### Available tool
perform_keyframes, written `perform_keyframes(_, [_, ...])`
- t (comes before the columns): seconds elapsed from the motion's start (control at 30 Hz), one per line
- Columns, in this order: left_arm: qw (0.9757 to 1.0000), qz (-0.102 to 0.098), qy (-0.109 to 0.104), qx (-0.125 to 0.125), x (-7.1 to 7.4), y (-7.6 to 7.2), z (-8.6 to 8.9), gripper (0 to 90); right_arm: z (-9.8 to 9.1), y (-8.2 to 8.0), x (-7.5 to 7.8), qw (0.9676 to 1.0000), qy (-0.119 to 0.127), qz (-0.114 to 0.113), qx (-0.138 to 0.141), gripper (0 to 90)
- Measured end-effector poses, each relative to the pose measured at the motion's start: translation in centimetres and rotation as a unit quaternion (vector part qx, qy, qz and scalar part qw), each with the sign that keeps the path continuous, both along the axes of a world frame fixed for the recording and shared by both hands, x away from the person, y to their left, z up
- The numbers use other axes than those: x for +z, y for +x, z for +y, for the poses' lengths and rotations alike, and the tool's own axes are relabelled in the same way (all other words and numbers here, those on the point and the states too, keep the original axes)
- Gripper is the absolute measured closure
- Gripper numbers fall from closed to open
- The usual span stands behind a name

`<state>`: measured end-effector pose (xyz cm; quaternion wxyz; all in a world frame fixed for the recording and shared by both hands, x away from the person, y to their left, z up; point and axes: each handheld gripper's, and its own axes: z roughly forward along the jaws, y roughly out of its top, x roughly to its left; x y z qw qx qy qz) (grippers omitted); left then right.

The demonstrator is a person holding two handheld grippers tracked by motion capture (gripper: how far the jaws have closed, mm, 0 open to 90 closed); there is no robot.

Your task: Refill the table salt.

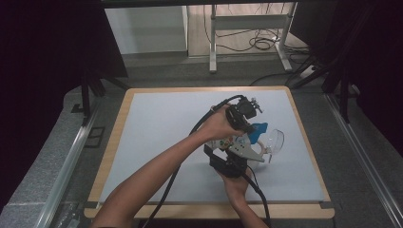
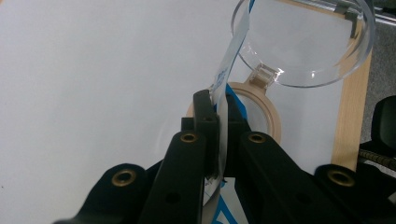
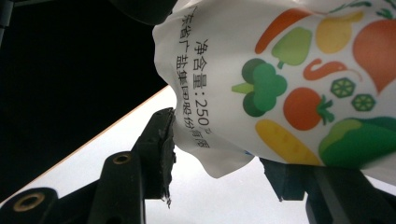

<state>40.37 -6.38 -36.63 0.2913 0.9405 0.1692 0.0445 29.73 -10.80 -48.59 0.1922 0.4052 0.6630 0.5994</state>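
Both grippers share one bag (image 3: 299, 79) over the table's (image 1: 157, 123) right half. The left gripper (image 2: 218, 121) is pinched tight on its top edge, steering it toward the clear jar (image 2: 308, 46); the right gripper (image 3: 219, 154), half open, cradles the bag's belly, probably tipping it to pour.

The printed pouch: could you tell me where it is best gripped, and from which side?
Pinch the pouch by its flat edge strip edge-on, as the left gripper does: it is thin enough for shut jaws. Its bulging body needs wider jaws across the sides, like the right gripper.
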Motion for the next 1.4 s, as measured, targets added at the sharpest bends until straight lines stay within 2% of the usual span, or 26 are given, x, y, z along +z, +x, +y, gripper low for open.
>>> perform_keyframes(1.4, [1.0000,-0.001,0.004,-0.001,0.03,-0.14,-0.04,90.0,0.13,-0.20,0.19,1.0000,0.000,-0.005,0.002,49.1])
